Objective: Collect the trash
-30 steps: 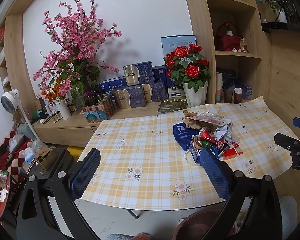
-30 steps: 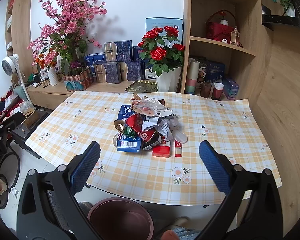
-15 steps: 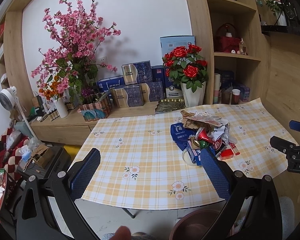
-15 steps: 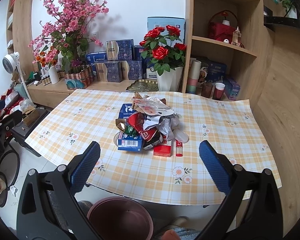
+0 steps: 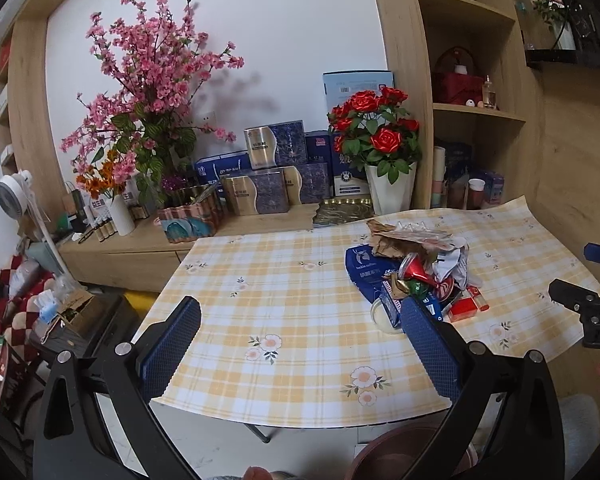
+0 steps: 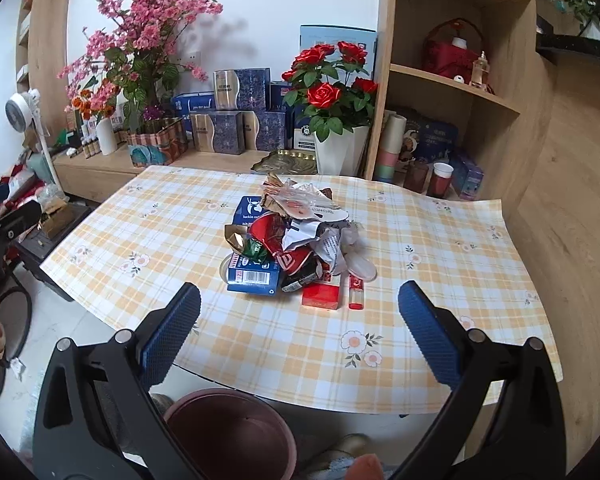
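A heap of trash [image 6: 296,236] lies mid-table on the yellow checked cloth [image 6: 440,264]: crumpled wrappers, a blue box [image 6: 253,276], a red packet [image 6: 321,295] and a small red tube [image 6: 356,291]. The same trash heap [image 5: 416,272] sits right of centre in the left wrist view. A dark red bin [image 6: 228,432] stands on the floor below the table's near edge. My right gripper [image 6: 299,336] hovers open in front of the heap, nothing between its blue pads. My left gripper [image 5: 300,354] is open too, left of the heap, holding nothing.
Beyond the table stand a white vase of red roses [image 6: 332,120], pink blossom branches [image 6: 140,40], stacked blue boxes [image 6: 236,120] on a low wooden counter, and wooden shelves [image 6: 460,80]. A small fan [image 6: 20,108] and clutter fill the floor at left.
Both grippers have drifted slightly closer to the table, so the heap sits a little lower and larger in view. Both stay open and nothing was picked up.
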